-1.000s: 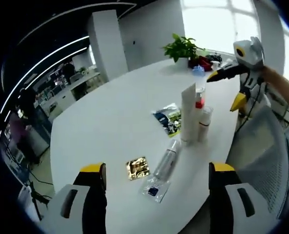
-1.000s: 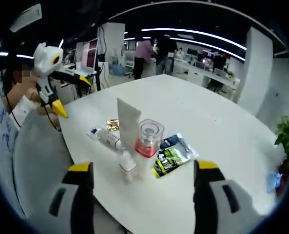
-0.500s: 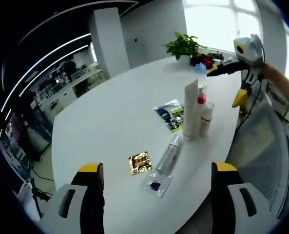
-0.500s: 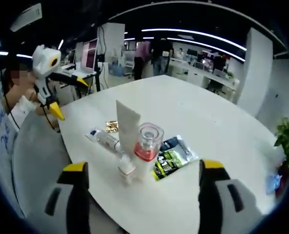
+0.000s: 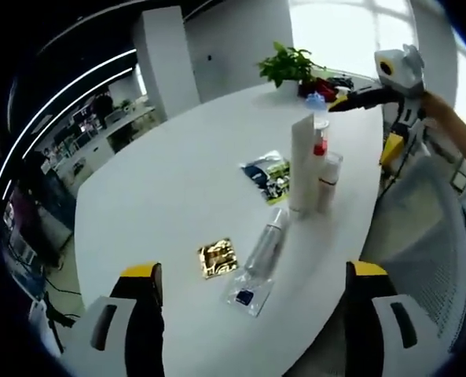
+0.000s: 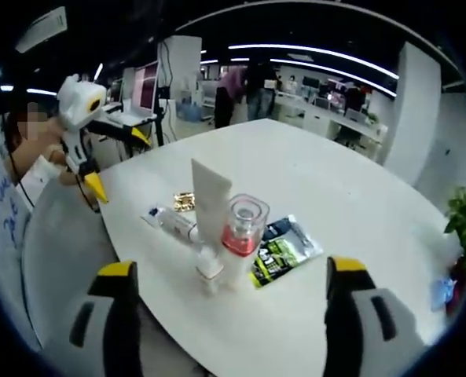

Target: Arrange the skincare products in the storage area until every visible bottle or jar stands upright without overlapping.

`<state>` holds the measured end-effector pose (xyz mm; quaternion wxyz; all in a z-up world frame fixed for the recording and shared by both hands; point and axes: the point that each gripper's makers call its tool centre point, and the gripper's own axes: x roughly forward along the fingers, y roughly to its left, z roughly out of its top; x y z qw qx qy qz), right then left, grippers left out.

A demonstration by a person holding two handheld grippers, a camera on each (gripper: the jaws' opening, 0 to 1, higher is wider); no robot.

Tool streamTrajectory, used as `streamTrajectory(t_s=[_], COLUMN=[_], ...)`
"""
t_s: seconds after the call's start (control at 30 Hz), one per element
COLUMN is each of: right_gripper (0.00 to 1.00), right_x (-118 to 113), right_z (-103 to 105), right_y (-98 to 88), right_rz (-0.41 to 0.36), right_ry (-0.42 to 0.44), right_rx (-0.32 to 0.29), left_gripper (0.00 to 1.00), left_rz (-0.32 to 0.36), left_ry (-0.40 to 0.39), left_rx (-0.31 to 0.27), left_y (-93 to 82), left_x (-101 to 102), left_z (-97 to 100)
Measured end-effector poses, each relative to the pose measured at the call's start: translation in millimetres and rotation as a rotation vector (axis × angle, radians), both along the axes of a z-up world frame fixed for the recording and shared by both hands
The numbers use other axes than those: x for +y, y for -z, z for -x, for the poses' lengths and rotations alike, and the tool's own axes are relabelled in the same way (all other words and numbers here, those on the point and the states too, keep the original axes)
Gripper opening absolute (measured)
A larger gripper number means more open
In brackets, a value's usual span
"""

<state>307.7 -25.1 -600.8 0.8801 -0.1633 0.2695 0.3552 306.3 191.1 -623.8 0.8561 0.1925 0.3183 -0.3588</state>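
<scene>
On the white table (image 5: 166, 177) a white tube (image 5: 302, 163), a red-collared bottle with a clear cap (image 5: 321, 146) and a small white bottle (image 5: 328, 181) stand upright, close together. A clear bottle (image 5: 266, 244) lies on its side in front of them. My left gripper (image 5: 254, 271) hovers open before the table edge, empty. My right gripper (image 5: 362, 126) is open off the table's far side. In the right gripper view the tube (image 6: 210, 198), red-collared bottle (image 6: 242, 234) and small bottle (image 6: 209, 271) stand ahead of the open right gripper (image 6: 231, 267). The lying bottle (image 6: 176, 224) is behind them, and the left gripper (image 6: 121, 163) is beyond.
A gold sachet (image 5: 218, 258), a clear sachet (image 5: 247, 294) and green-blue packets (image 5: 266, 174) lie flat on the table. A potted plant (image 5: 289, 64) stands at the far end. A grey mesh chair (image 5: 429, 236) is by the table edge. People stand in the office background (image 6: 256, 78).
Both views have shifted slightly with the hands. The bottles, tube and sachets have not moved, and both grippers stay open and empty.
</scene>
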Motion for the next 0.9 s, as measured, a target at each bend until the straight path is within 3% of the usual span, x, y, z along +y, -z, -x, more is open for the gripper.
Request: streamTrajectory(t_s=[0.37, 0.47, 0.53, 0.8, 0.9], right_gripper=[1.0, 1.0, 1.0, 1.0, 1.0], right_x=[-1.6, -2.1, -2.0, -2.4, -3.9], right_z=[2.5, 2.5, 3.3, 6.4, 6.4], right_y=[1.8, 0.2, -1.0, -1.6, -2.0], right_rz=[0.007, -0.002, -0.001, 0.003, 0.002], right_ry=[0.001, 0.008, 0.007, 0.003, 0.008], right_rx=[0.008, 0.008, 0.005, 0.008, 0.005], left_gripper=[0.93, 0.9, 0.87, 0.71, 0.7], left_rz=[-0.096, -0.185, -0.201, -0.204, -0.213], left_ry=[0.113, 0.159, 0.202, 0.273, 0.287], left_rx=[0.05, 0.067, 0.058, 0.093, 0.11], left_y=[29.7, 41.0, 43.8, 56.6, 63.5], left_x=[-8.9, -9.4, -14.6, -32.3, -36.3], left_z=[-8.2, -9.4, -10.4, -16.0, -18.5])
